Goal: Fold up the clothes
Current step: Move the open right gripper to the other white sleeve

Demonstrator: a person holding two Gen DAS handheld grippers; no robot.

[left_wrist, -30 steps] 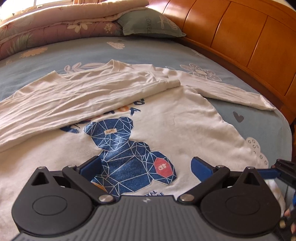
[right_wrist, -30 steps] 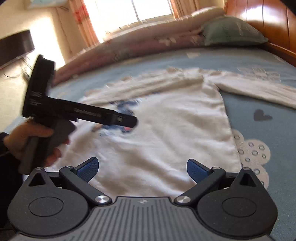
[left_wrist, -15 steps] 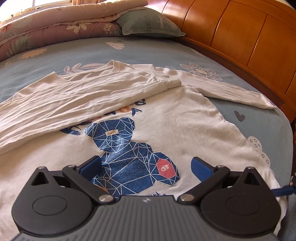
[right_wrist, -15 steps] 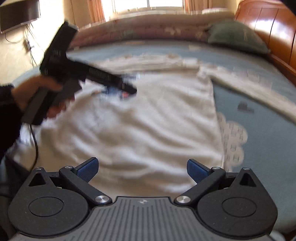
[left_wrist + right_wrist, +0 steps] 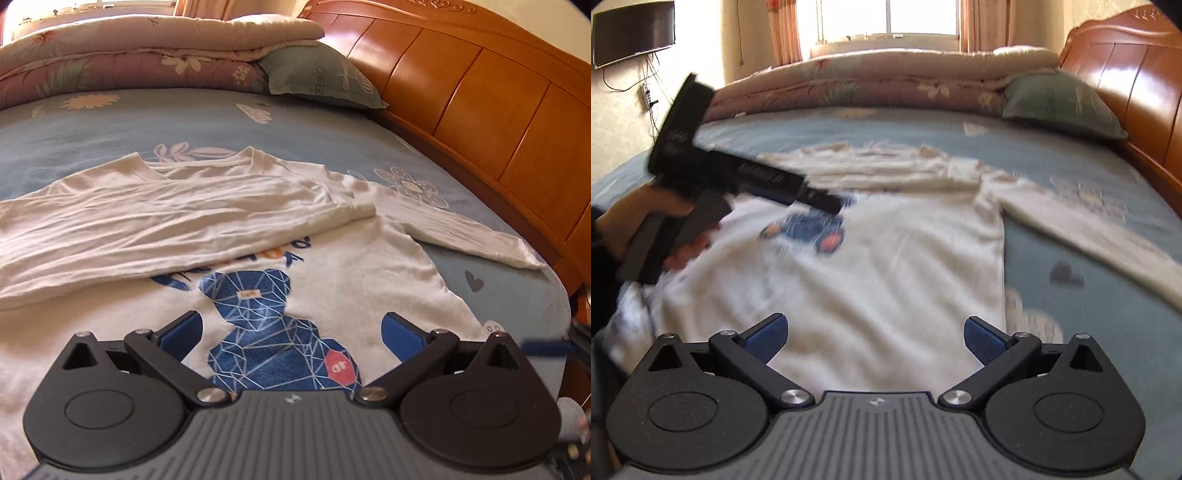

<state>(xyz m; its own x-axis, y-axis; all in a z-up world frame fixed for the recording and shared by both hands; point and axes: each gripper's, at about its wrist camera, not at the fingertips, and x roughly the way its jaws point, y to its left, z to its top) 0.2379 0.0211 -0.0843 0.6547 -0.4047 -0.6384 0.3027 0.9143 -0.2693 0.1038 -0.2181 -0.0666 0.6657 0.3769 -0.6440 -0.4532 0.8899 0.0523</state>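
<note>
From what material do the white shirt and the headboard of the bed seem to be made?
The white long-sleeved shirt looks like soft knit cotton or a similar jersey: matte, thin, with fine wrinkles where one sleeve is folded across it. The blue bear print seems a flat printed layer. The headboard looks like wood with a glossy varnish: orange-brown panels with bright reflections and carved trim along the top.

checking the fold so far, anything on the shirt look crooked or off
One sleeve is folded across the white shirt at a slant, wrinkled, covering the top of the bear print. The other sleeve lies spread on the bedsheet.
</note>
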